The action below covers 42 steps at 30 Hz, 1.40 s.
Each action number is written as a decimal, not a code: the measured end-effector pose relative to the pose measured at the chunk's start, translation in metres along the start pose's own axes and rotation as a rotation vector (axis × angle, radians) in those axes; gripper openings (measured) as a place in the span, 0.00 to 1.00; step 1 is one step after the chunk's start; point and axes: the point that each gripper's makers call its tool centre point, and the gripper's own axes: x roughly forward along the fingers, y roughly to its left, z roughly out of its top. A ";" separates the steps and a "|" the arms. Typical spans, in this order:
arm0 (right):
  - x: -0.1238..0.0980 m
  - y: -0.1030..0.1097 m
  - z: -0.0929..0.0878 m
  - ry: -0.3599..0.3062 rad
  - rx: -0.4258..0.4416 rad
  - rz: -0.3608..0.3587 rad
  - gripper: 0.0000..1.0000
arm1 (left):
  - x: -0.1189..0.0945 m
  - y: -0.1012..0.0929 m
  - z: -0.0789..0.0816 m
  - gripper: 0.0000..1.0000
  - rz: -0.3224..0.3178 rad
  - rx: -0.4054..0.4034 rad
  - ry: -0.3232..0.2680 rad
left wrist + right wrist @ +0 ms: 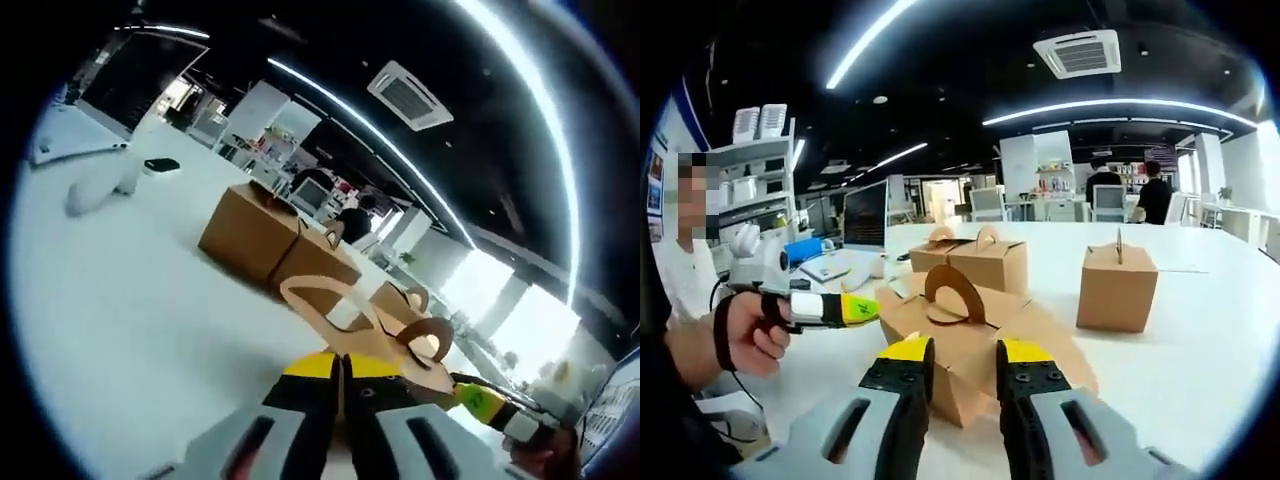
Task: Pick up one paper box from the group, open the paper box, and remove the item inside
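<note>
So: left gripper [345,385], yellow-tipped black jaws at the bottom centre of the left gripper view, is clenched on a flap of the brown cardboard gable box with curved carry handles [375,335], which sits just above the jaws. In the right gripper view, the right gripper [965,375] rises bottom centre, jaws parted with a gap between them, holding nothing, tips right at the near edge of the same box [960,340]. That box is mid-frame with its top flaps splayed open and one handle arch standing up; the left gripper [855,308] comes in from the left edge, held in a person's hand [740,335], its tip at the box's left flap. Contents not visible from either angle. The other closed brown boxes sit further out on the white table [1200,370]: a pair upper centre [975,262], one at right [1117,285]. My read: opening is mostly done, item removal is next. To do it well, keep the left pinch steady to hold the flap back, and bring the right jaws over the opening rather than into the front wall. Watch for the box sliding on the smooth tabletop.
</note>
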 end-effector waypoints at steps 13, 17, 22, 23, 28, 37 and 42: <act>0.001 0.000 0.000 0.002 0.000 0.005 0.26 | 0.005 0.002 -0.014 0.05 -0.074 -0.312 0.060; 0.001 -0.001 0.000 0.004 -0.001 0.005 0.26 | 0.006 0.000 -0.015 0.05 -0.076 -0.316 0.069; 0.001 0.000 0.000 -0.001 0.000 0.002 0.26 | 0.008 -0.002 -0.023 0.05 -0.114 -0.446 0.092; 0.001 0.000 0.000 -0.001 -0.002 0.002 0.26 | 0.009 -0.002 -0.023 0.05 -0.117 -0.454 0.094; 0.001 -0.001 0.000 0.003 -0.002 0.004 0.25 | 0.011 -0.007 -0.028 0.04 -0.145 -0.607 0.108; 0.001 -0.001 -0.001 -0.003 0.008 0.011 0.25 | 0.015 -0.008 -0.032 0.04 -0.178 -0.727 0.131; 0.001 -0.001 -0.001 -0.004 0.010 0.009 0.25 | 0.016 -0.007 -0.033 0.04 -0.202 -0.803 0.137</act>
